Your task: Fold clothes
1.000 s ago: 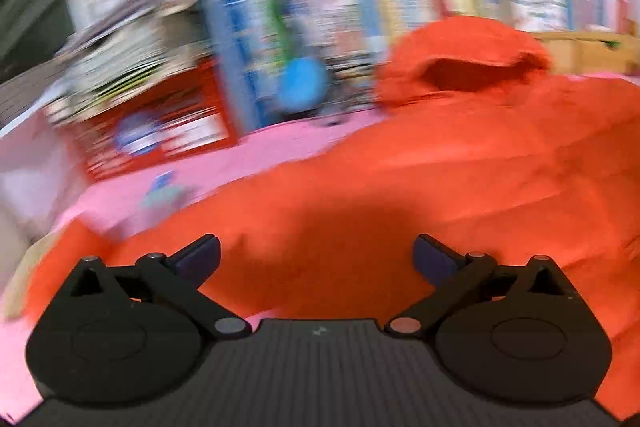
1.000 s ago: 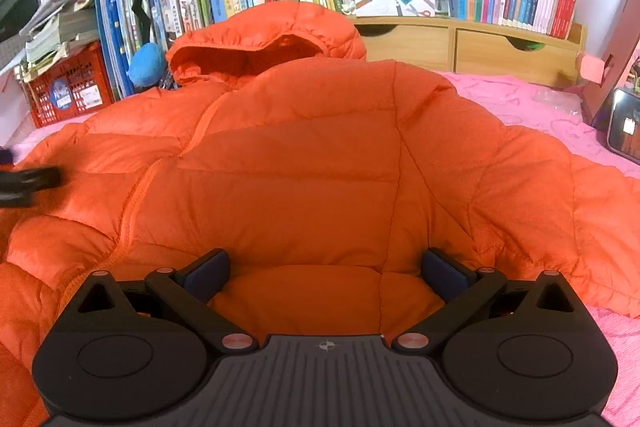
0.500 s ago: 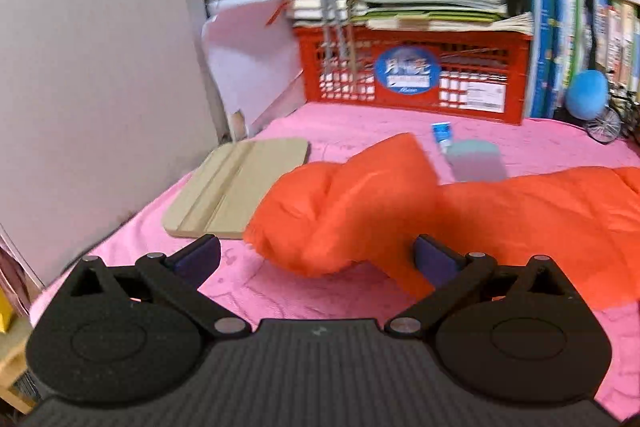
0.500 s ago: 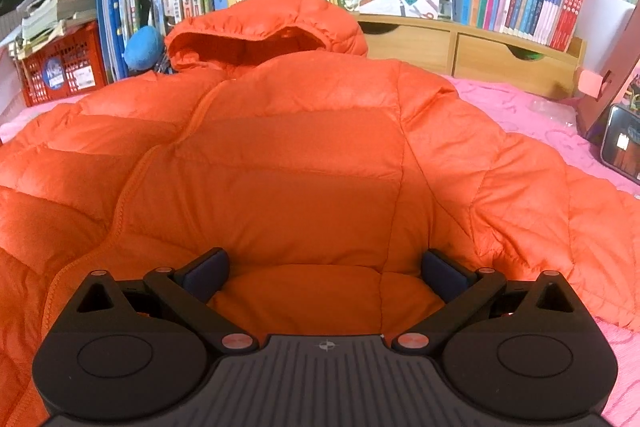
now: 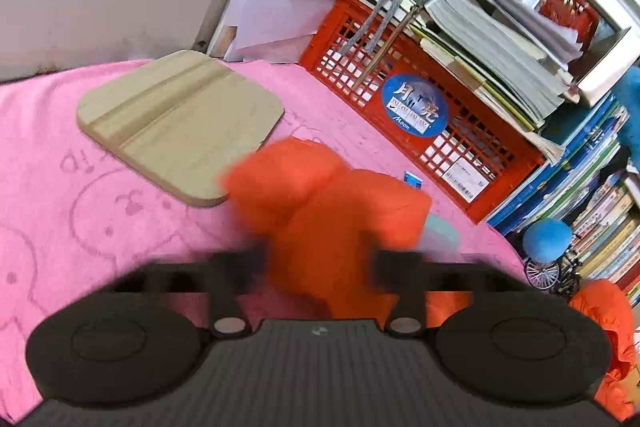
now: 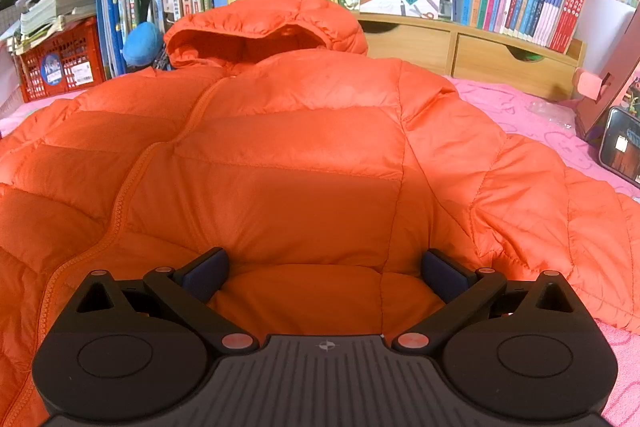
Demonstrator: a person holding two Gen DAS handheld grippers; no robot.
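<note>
Orange jacket (image 6: 304, 155) lies spread on the pink tabletop (image 5: 48, 195), where the left hand-held gripper (image 5: 316, 259) has swung from the body to the sleeve end and is closing around it, blurred, while the right hand-held gripper (image 6: 324, 273) hangs open over the hem, likely for folding the sleeve in.

Left wrist view looks down close at the sleeve (image 5: 328, 211); right looks level across the jacket (image 6: 288, 155), sharing the red crate (image 5: 420, 95).

Quilted, seemingly nylon jacket (image 6: 304, 163); terry towel (image 5: 120, 211)
</note>
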